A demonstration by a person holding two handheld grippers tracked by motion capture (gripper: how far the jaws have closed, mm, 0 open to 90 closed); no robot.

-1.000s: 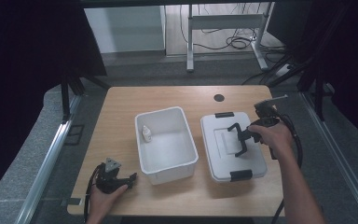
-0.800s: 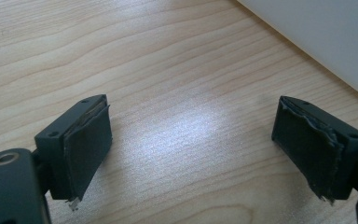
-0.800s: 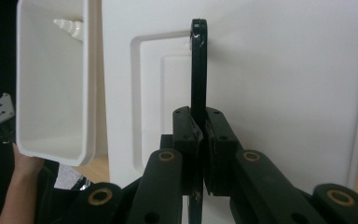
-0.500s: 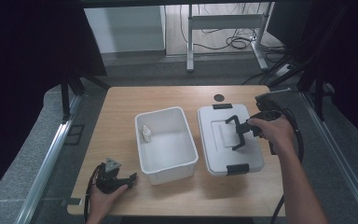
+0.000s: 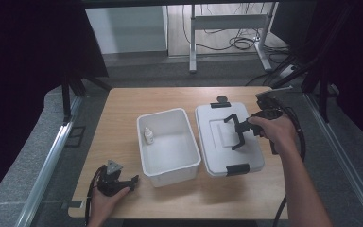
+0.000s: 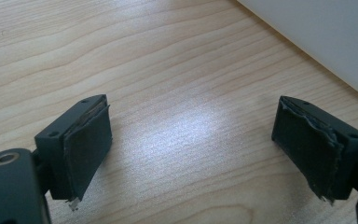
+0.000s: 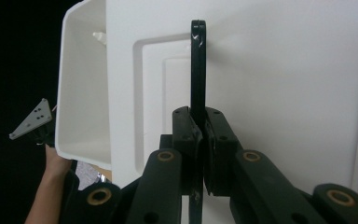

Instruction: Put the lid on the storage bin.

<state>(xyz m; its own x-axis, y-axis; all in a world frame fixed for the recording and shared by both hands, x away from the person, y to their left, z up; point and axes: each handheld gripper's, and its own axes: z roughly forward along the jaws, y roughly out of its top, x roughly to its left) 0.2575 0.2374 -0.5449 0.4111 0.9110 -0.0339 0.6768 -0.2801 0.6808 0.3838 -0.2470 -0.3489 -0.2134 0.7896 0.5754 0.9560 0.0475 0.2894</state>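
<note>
A white lid (image 5: 217,151) with black clips hangs a little above the table, right of the open white bin (image 5: 163,113). My right gripper (image 5: 244,128) is shut on the lid's black handle (image 5: 236,130). In the right gripper view the pads (image 7: 189,135) pinch that thin handle (image 7: 197,65) against the lid (image 7: 284,70). A small white bottle (image 5: 148,135) stands inside the bin at its left wall. My left gripper (image 5: 131,179) rests on the table at the front left, open, its jaws (image 6: 191,144) holding nothing over bare wood beside the bin wall (image 6: 321,37).
A small dark round object (image 5: 223,98) lies on the wooden table (image 5: 118,109) just behind the lid. Metal rails run along both sides of the table. The bin (image 7: 81,93) and the left gripper's grey plate (image 7: 32,119) appear in the right gripper view.
The right gripper has risen with the lid in its grip, and the lid has shifted slightly left and toward the far side. The left gripper has stayed put.
</note>
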